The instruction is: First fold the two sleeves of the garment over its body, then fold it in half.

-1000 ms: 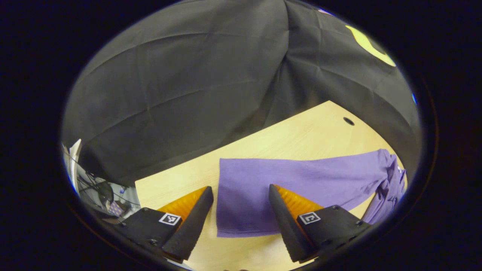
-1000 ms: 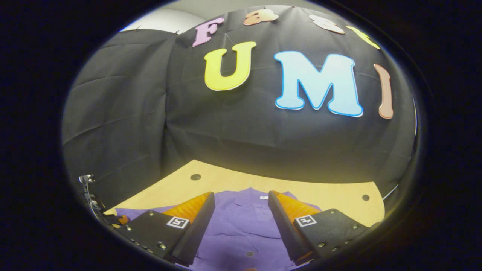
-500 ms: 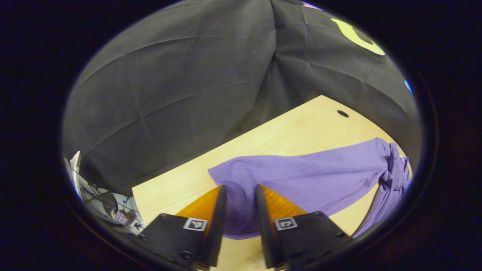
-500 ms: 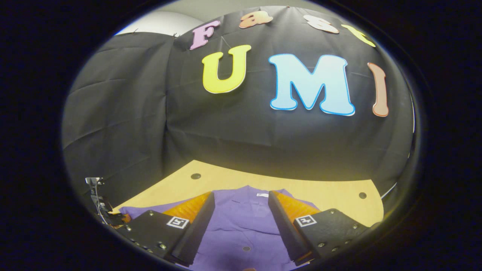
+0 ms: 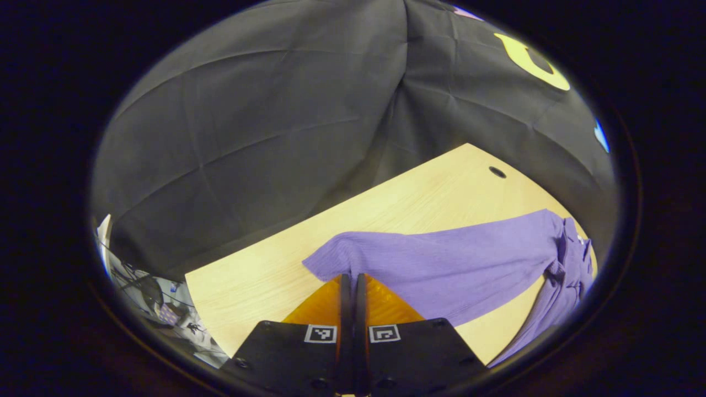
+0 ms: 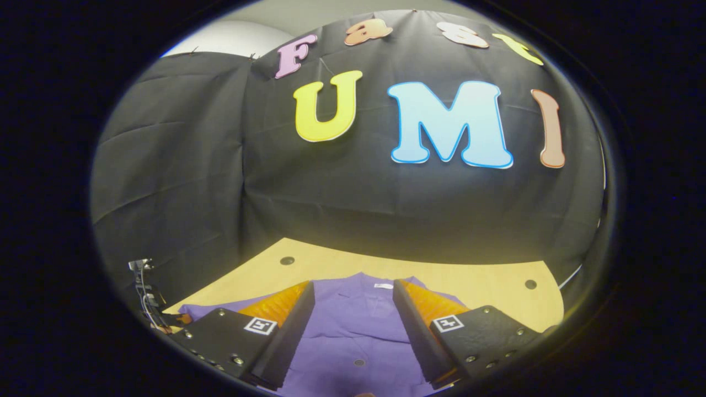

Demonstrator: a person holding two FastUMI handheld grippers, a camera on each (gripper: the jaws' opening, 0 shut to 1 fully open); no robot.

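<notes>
Left gripper view: left gripper (image 5: 353, 286) pinches purple sleeve (image 5: 441, 264) cuff

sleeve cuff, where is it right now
In the left gripper view the sleeve cuff sits low and centre, pinched in the left gripper just over the wooden table, the sleeve trailing right toward the garment's body.

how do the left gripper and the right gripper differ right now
The left gripper has its fingers closed together, pinching the cuff end of the purple knit garment's sleeve; the right gripper has its fingers spread apart, gripping nothing. The left gripper is at the sleeve's end; the right gripper hovers over the garment's buttoned body. Both are above the light wooden table.
</notes>
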